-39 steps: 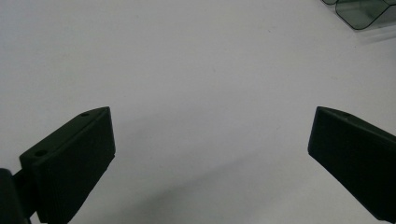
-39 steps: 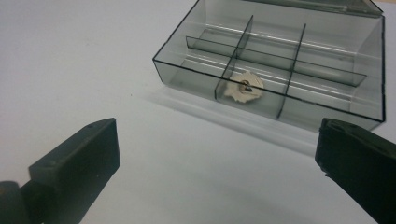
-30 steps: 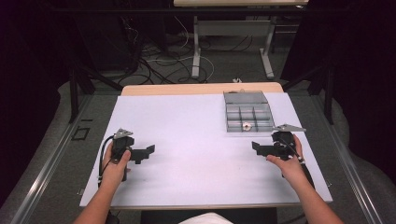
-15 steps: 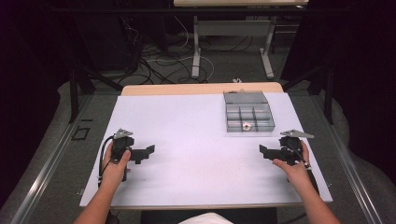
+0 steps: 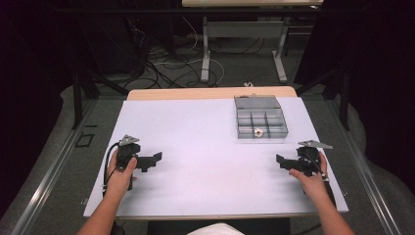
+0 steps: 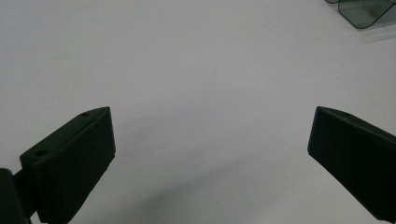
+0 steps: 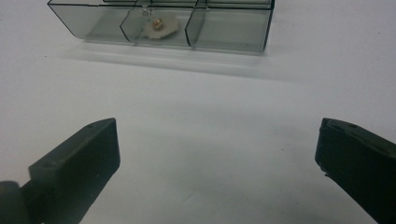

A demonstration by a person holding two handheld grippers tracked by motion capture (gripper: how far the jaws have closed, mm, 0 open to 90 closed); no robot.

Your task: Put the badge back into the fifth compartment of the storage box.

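Note:
A clear grey compartment box (image 5: 259,117) stands at the back right of the white table (image 5: 205,147). A small white and orange piece (image 5: 258,131) lies in its front middle compartment. A hand holds my left gripper (image 5: 155,157) low over the left of the table, open, with nothing between the jaws (image 6: 210,154). My right gripper (image 5: 280,160) is held near the right edge, in front of the box, also open (image 7: 217,158). The right gripper view faces the box (image 7: 187,23) and the small piece (image 7: 157,25) inside it.
One corner of the box (image 6: 369,9) shows at the top right of the left gripper view. A wooden strip (image 5: 210,93) runs along the table's far edge. Beyond it are table legs and cables on the floor (image 5: 205,63).
My right gripper has moved to the right and a little toward the near edge, away from the box. The left gripper has stayed where it was.

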